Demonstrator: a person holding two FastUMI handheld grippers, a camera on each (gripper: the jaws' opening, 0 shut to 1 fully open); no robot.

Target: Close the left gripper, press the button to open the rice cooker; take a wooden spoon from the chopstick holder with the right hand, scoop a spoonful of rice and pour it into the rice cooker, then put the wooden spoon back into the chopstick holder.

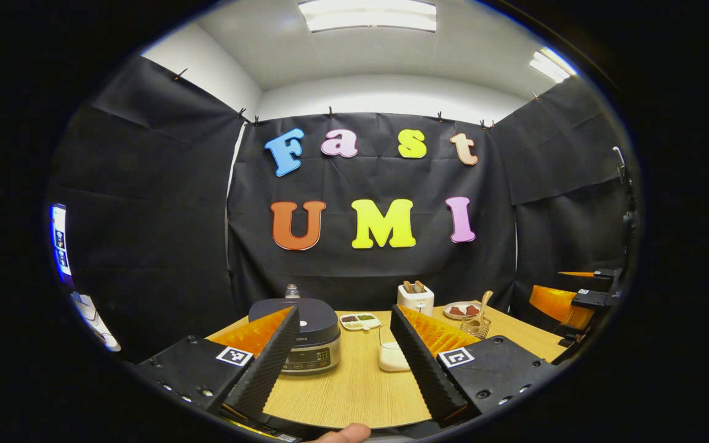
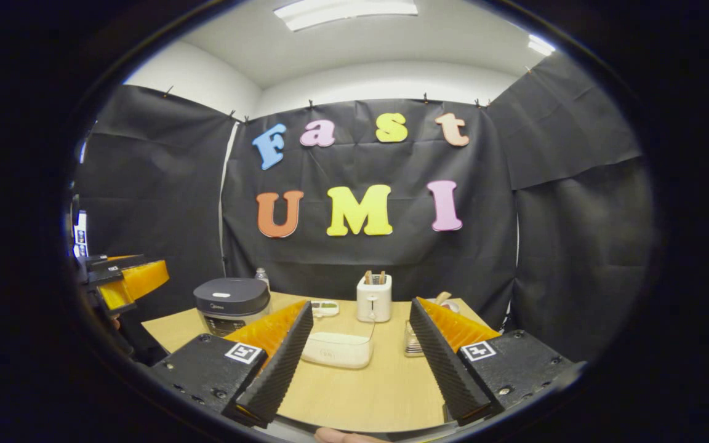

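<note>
Both tools are up and back from the counter (image 1: 354, 381), nothing touched yet. The left tool (image 1: 342, 357) stands wide open, jaws spread well apart with nothing between them, and the task wants it closed before it presses anything.

Here is the relation that matters: the rice cooker (image 1: 305, 335) sits just ahead of the left tool and a little to its left, half hidden behind that tool's left finger. Its lid is down, its control panel faces the camera, and the dark lid top lies flat and broad. I judge the coming move to be shut the jaws, go forward and slightly left, then press down onto the lid; I cannot pick out the release button itself at this size.

From the right gripper view the rice cooker (image 2: 231, 304) is far over to the left, so the left tool is clearly the nearer one for the press.

The right tool (image 2: 357, 363) is also wide open and holding nothing. The chopstick holder (image 1: 476, 326) stands right of the rice cooker, past the clear rice container (image 1: 391, 354), and the wooden spoon (image 1: 484, 304) rises from it nearly upright, long axis leaning slightly right, handle end up. That looks set for a grip from above or the side, later on.
</note>
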